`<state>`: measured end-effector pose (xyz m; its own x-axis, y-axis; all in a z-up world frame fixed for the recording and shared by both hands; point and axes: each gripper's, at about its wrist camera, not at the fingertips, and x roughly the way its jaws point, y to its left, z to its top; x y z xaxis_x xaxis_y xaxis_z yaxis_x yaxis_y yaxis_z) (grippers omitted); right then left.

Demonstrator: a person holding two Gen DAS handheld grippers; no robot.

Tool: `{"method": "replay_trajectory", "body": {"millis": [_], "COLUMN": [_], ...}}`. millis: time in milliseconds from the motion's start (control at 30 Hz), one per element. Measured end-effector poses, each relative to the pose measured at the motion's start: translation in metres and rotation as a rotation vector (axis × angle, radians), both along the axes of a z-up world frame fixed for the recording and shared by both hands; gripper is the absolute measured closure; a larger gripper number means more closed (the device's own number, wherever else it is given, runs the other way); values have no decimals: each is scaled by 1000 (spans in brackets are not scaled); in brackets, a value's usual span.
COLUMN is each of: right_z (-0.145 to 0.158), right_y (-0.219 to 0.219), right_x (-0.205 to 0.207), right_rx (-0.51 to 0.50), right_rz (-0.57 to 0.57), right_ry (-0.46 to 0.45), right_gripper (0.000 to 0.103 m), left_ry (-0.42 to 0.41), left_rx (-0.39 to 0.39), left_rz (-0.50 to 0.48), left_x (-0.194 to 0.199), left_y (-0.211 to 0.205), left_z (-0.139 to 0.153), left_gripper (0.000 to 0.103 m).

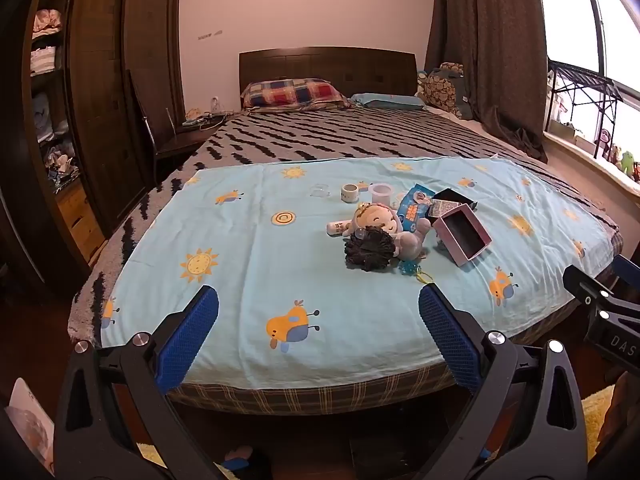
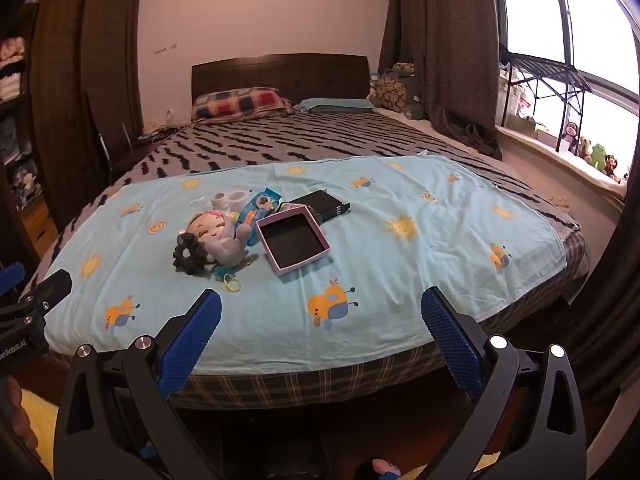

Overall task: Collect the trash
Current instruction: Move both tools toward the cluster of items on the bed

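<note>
A cluster of items lies on the light blue sheet (image 1: 248,280) on the bed. It holds an open pink box (image 1: 464,236) (image 2: 294,242), a black box (image 2: 320,205), a blue wet-wipe pack (image 1: 416,208) (image 2: 256,210), a plush doll (image 1: 384,228) (image 2: 220,240), a black scrunchie (image 1: 370,254) (image 2: 190,256), a small white bottle (image 1: 338,229), two small white cups (image 1: 351,193) (image 2: 229,199) and a clear plastic piece (image 1: 319,191). My left gripper (image 1: 318,312) is open and empty at the bed's foot. My right gripper (image 2: 320,314) is open and empty, also well short of the cluster.
A dark wardrobe (image 1: 100,100) stands at the left, with a chair (image 1: 168,140) beside the bed. Pillows (image 1: 292,94) lie at the headboard. Curtains (image 2: 440,52) and a window sill with toys (image 2: 592,156) are at the right. A yellow rug (image 2: 36,420) lies on the floor.
</note>
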<state>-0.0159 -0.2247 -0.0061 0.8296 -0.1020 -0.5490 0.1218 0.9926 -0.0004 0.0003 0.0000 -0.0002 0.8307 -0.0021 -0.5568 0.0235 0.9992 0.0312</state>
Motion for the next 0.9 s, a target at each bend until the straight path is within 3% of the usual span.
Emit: {"method": "replay_trajectory", "body": {"millis": [900], "right_z": [4], "right_y": [8], "right_x": [-4], "right_rx": [19], "right_rz": [23], "right_ry": [-33], "right_gripper": [3], "left_ry": [-17], "left_rx": [-3], "left_rz": [3], "left_x": [-1], "left_y": [5], "left_z": [5], "left_gripper": [8]}}
